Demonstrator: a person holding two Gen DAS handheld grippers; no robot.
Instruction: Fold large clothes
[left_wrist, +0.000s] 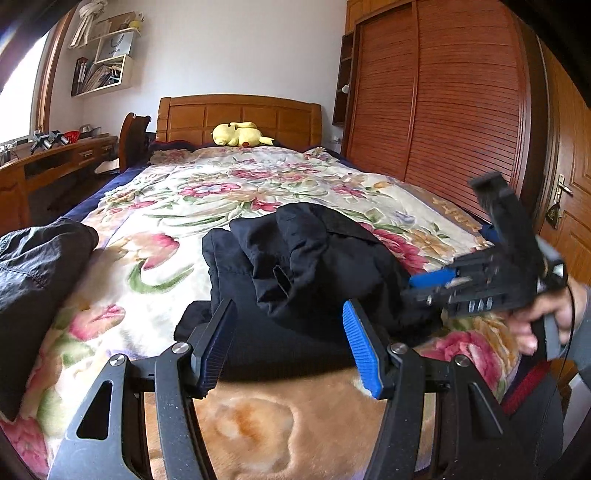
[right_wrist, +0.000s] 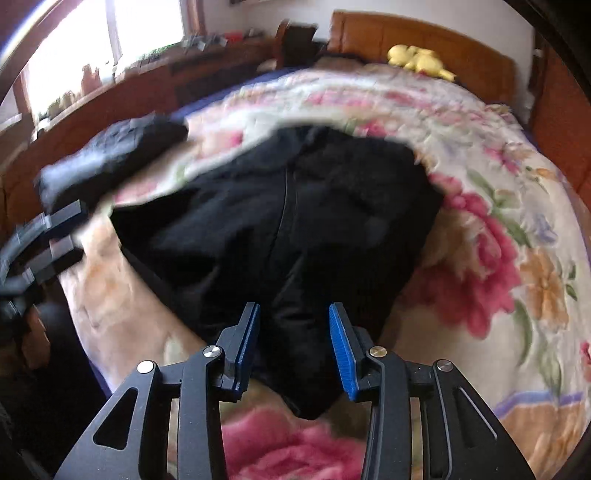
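Note:
A large black garment (left_wrist: 295, 266) lies bunched on the floral blanket (left_wrist: 207, 192) near the bed's foot; it also shows in the right wrist view (right_wrist: 295, 221). My left gripper (left_wrist: 290, 343) is open, its jaws wide apart just in front of the garment's near edge. My right gripper (right_wrist: 293, 347) is open over a corner of the garment, which lies between the blue pads (right_wrist: 341, 350) without being pinched. The right gripper also appears, blurred, at the right of the left wrist view (left_wrist: 461, 284). The left gripper shows blurred at the left edge of the right wrist view (right_wrist: 48, 236).
A second dark garment (left_wrist: 33, 273) lies at the bed's left edge, also in the right wrist view (right_wrist: 110, 151). A yellow plush toy (left_wrist: 240, 134) sits by the headboard. A wooden wardrobe (left_wrist: 443, 103) stands right, a desk (left_wrist: 55, 158) left.

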